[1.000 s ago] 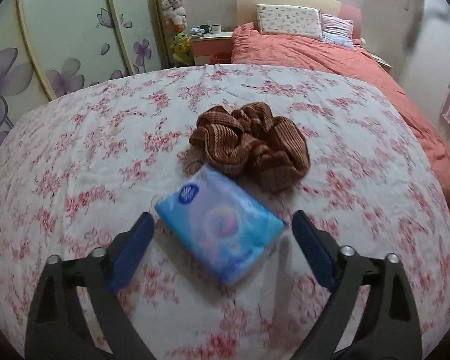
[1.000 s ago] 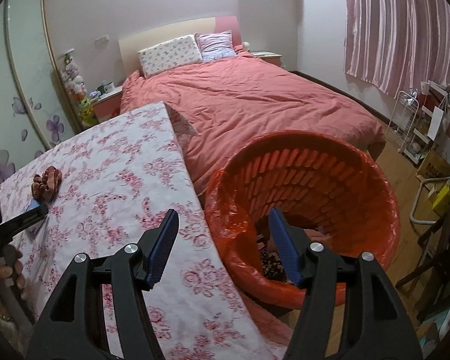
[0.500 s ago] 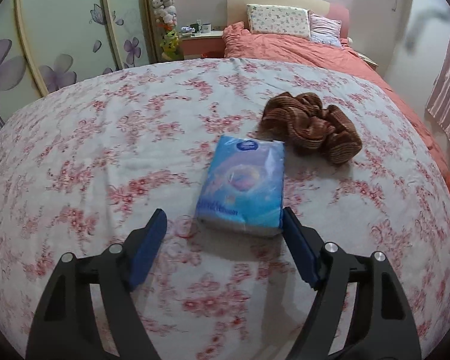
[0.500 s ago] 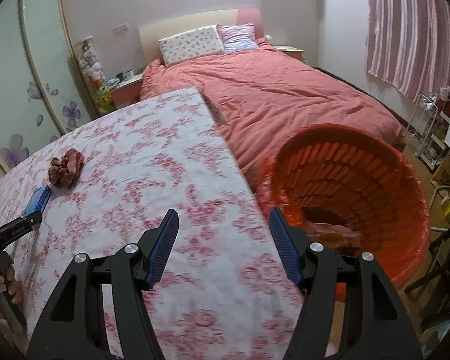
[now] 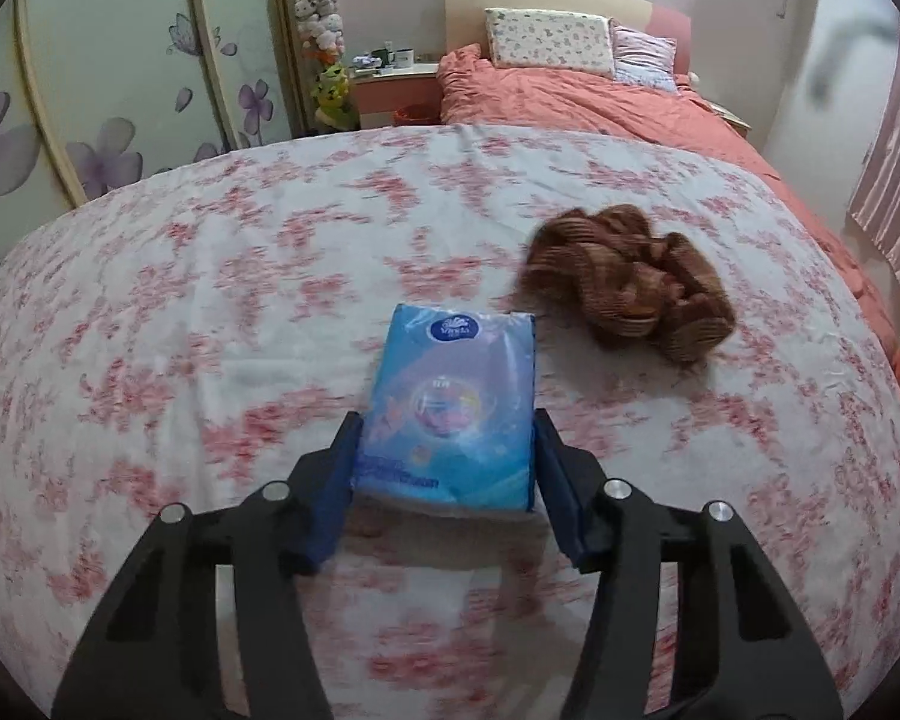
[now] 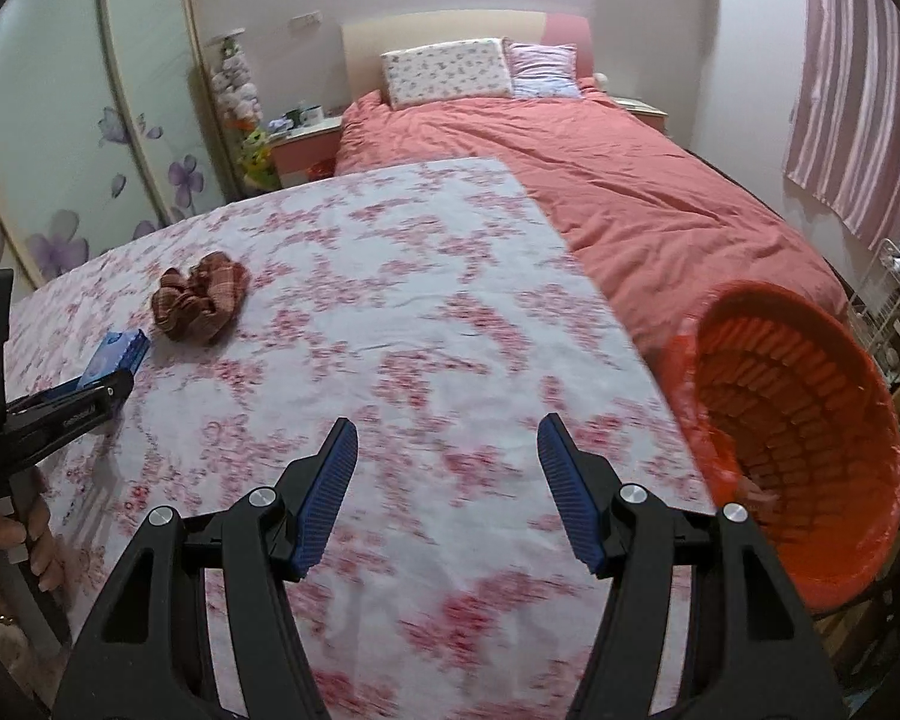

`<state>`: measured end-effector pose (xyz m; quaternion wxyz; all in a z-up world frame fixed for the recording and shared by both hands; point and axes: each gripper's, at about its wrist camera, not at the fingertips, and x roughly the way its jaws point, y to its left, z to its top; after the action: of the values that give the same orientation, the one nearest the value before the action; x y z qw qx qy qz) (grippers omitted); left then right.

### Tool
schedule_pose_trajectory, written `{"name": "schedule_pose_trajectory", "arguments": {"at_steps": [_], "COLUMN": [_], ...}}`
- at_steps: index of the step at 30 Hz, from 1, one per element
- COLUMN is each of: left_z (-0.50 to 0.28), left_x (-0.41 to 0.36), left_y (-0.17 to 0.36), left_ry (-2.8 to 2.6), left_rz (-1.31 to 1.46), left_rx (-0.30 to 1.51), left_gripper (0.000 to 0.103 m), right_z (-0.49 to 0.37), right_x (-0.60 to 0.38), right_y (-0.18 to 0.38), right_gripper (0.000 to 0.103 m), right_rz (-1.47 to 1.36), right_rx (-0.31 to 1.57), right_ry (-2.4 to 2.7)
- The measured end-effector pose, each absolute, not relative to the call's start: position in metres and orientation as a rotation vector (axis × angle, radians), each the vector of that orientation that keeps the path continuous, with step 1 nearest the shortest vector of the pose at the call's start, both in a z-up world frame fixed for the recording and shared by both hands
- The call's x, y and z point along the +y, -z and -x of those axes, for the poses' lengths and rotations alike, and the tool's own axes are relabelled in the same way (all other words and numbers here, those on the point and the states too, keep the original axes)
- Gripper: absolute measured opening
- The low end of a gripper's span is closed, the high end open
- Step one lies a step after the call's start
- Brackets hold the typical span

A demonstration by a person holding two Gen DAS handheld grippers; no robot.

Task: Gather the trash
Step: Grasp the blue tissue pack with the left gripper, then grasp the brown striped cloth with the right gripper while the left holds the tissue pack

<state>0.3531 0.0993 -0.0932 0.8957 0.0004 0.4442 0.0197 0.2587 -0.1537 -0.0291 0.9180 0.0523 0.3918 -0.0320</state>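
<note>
Your left gripper [image 5: 444, 450] pads sit against both sides of the blue tissue pack [image 5: 453, 402] on the floral cloth [image 5: 210, 300]; long axis points straight ahead. Right gripper [image 6: 447, 462] wide, empty, nearer the orange bin [image 6: 810, 420].

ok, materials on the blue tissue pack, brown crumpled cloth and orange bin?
Blue rectangular tissue pack: glossy plastic film, going by sheen and printed logo. Brown crumpled cloth: ribbed, matte woven or knit fabric, soft folds. Round orange bin: likely moulded plastic lattice, with a thin orange liner bag.
</note>
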Motion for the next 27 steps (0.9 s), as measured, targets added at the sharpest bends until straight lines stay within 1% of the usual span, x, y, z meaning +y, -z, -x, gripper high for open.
{"name": "schedule_pose_trajectory", "arguments": {"at_steps": [7,10,27], "left_z": [-0.336,-0.335,-0.334], "left_x": [0.166,0.185,0.188], "left_y": [0.092,0.092,0.093], "left_ry": [-0.162,-0.162,-0.164], "left_rz": [-0.003,0.068,0.081], "left_rx": [0.910,0.913,0.913], "left_gripper": [0.055,0.056,0.058], "right_z": [-0.282,-0.297,-0.376], "right_x": [-0.116,-0.096,-0.013], "right_y": [0.035,0.036,0.043], "right_gripper": [0.063,0.063,0.063], "right_rz": [-0.076,-0.075,-0.095], "right_rx": [0.828,0.831,0.823], "right_ry": [0.001,-0.035,-0.103]}}
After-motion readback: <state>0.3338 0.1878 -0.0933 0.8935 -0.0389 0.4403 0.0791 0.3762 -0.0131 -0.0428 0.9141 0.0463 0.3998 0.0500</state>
